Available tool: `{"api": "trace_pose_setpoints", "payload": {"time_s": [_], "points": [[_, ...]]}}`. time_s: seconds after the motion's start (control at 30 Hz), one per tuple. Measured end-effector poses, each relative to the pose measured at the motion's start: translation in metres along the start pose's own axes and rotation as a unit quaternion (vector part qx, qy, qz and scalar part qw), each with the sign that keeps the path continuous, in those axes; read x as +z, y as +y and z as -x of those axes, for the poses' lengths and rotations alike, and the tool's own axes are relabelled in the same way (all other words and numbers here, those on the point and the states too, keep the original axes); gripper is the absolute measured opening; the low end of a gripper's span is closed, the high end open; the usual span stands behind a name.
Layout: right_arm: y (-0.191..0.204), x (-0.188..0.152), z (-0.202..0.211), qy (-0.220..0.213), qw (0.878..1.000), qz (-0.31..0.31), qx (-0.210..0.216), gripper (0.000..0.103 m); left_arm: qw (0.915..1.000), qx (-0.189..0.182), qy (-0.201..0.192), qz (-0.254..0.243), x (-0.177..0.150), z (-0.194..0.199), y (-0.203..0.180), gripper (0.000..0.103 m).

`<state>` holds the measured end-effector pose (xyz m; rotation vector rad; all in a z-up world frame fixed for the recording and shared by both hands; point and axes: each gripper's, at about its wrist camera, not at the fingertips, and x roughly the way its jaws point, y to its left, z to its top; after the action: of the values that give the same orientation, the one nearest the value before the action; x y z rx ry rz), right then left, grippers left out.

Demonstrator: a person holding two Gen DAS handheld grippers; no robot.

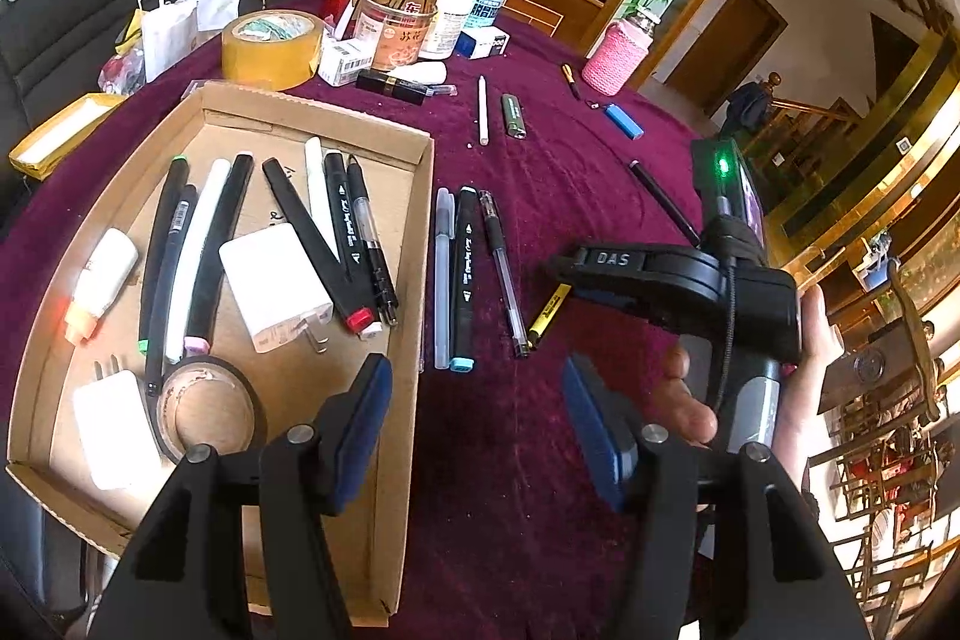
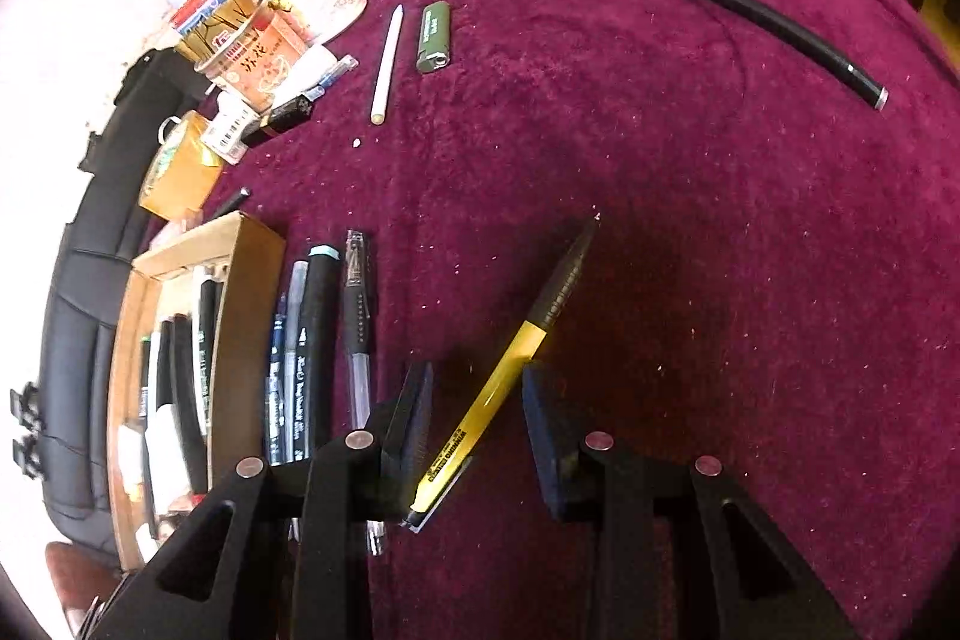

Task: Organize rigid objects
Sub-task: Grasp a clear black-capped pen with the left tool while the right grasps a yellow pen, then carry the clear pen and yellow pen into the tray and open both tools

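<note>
A cardboard box [image 1: 414, 244] on the maroon tablecloth holds several pens, markers, two white chargers, a glue bottle and a tape ring. My left gripper [image 1: 477, 400] is open and empty, hovering over the box's right wall. My right gripper [image 2: 477, 403] is open with its jaws on either side of a yellow and black pen [image 2: 510, 370] that lies on the cloth. That pen shows under the right gripper in the left wrist view [image 1: 549, 313]. A silver pen, a black marker [image 1: 463, 274] and a clear gel pen [image 1: 503, 274] lie just right of the box.
Farther back lie a white stylus [image 1: 483, 109], a green lighter [image 1: 513, 115], a blue lighter [image 1: 624, 121] and a long black pen [image 2: 786, 34]. Jars, a yellow tape roll [image 1: 270, 49] and small boxes crowd the far side. A pink holder [image 1: 615, 55] stands at the back right.
</note>
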<state>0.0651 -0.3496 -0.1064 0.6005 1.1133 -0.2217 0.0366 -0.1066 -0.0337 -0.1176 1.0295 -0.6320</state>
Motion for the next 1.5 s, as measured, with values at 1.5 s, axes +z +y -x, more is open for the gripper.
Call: {"api": "trace_pose_setpoints", "payload": {"time_s": [1.5], "points": [[-0.060,0.007,0.007,0.007,0.996,0.018,0.090,0.007,0.9901,0.040,0.133,0.019,0.060,-0.154,-0.034,0.025]]}}
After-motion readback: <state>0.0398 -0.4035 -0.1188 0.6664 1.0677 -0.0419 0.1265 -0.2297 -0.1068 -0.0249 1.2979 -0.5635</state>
